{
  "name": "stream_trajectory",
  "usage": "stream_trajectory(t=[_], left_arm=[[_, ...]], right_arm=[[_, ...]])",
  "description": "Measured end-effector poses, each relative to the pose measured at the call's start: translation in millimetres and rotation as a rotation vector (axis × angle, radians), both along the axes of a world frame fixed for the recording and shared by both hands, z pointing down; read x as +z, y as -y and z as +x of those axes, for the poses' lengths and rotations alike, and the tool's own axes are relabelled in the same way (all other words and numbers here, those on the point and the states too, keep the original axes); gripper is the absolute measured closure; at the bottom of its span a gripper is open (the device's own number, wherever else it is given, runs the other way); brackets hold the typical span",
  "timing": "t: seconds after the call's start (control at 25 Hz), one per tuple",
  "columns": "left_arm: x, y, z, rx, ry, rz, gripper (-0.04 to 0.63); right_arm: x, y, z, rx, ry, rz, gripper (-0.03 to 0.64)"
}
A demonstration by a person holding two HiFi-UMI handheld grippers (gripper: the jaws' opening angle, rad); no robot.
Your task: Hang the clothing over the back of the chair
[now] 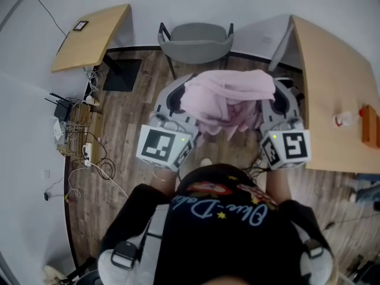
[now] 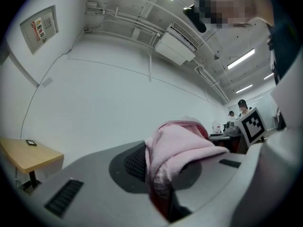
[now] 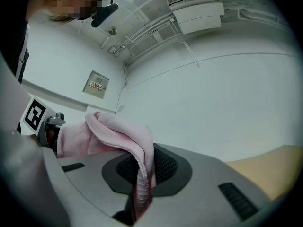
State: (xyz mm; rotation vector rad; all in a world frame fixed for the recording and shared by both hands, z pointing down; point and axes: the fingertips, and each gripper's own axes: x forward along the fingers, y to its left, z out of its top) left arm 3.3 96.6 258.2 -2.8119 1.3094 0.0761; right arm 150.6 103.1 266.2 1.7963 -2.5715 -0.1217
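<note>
A pink garment [image 1: 228, 100] hangs bunched between my two grippers in the head view, a little above the floor. My left gripper [image 1: 181, 97] is shut on its left edge, and the pink garment [image 2: 175, 150] bulges out of the jaws in the left gripper view. My right gripper [image 1: 273, 97] is shut on the right edge; the pink garment [image 3: 128, 141] is pinched there between the dark pads. A grey chair [image 1: 196, 43] stands just beyond the garment, its back towards me.
A wooden table [image 1: 332, 88] lies at the right with a small bottle [image 1: 344, 119] and an orange thing [image 1: 370, 126] on it. A second wooden table [image 1: 92, 34] stands at the far left. Cables and a router [image 1: 74, 129] clutter the floor at the left.
</note>
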Motion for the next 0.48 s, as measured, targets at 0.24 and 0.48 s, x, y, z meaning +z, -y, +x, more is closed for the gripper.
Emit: stream_trajectory(t=[0.24,0.48], left_arm=[[3.7,24.9,-15.7,0.017,-0.006,-0.007,0.552],[12.3,29.4,-20.5,0.033,-0.005,-0.015,0.552]], right_arm=[[4.4,21.0,-15.7,0.02,0.0,-0.01,0.594],[11.7,22.9,-20.6,0.039,-0.003,-0.027,0.594]])
